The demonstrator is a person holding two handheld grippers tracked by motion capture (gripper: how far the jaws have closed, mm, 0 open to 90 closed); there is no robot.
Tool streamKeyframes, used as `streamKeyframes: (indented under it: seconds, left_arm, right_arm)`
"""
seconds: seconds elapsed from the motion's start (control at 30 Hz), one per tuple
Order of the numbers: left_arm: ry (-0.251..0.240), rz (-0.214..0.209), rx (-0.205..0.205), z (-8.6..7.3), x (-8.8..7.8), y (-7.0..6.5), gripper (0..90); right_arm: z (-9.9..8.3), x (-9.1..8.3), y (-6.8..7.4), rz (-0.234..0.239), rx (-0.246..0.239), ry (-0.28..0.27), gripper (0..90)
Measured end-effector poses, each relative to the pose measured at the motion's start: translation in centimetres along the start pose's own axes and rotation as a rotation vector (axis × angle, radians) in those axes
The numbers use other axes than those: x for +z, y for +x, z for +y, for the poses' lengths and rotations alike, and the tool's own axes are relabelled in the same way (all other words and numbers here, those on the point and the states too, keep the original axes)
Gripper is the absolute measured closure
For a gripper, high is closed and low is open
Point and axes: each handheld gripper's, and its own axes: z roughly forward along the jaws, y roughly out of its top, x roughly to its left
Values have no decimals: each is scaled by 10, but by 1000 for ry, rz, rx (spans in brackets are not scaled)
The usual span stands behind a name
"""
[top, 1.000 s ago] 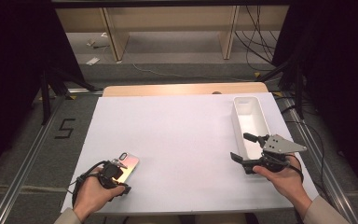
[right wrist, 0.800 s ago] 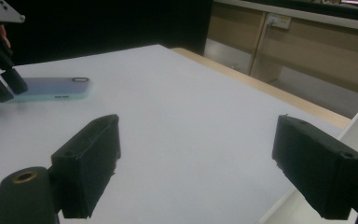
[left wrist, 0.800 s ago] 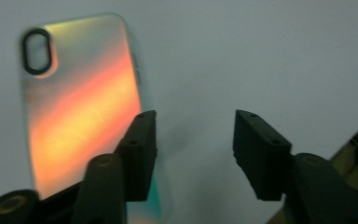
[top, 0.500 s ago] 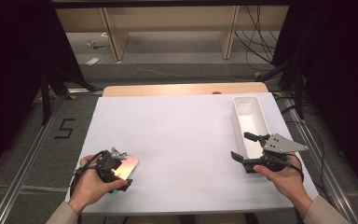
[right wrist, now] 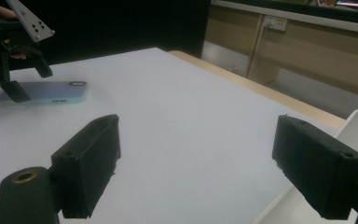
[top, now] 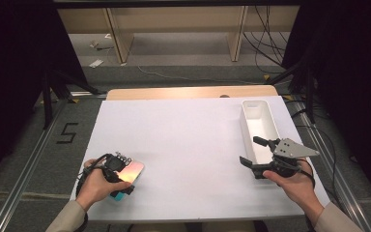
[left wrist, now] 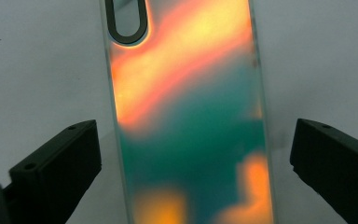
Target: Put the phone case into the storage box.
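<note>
Now: left gripper fingers just opened wide astride phone case | right gripper fingers wide, empty (beside tray) | risk: a finger nudging the slick case across the worktop.

My phone case cut off top and bottom in my left gripper view, near end hidden under my left gripper from above
</note>
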Motion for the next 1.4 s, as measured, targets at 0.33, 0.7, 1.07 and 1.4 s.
streamKeyframes:
  seconds: [0.33,0.7,1.07,1.4]
  left_arm:
    - [9,3,-1,-1,2,3,40]
    - [21,3,-11,-3,5,4,61]
    - [26,-31,-28,-4,7,6,104]
    - [38,-38,-42,-3,6,6,139]
  right_arm:
    - [0,0,0,-1,1,1,159]
    - [0,0,0,0,1,4,159]
    - [-1,1,0,1,1,5,159]
    - [-1,1,0,2,1,7,159]
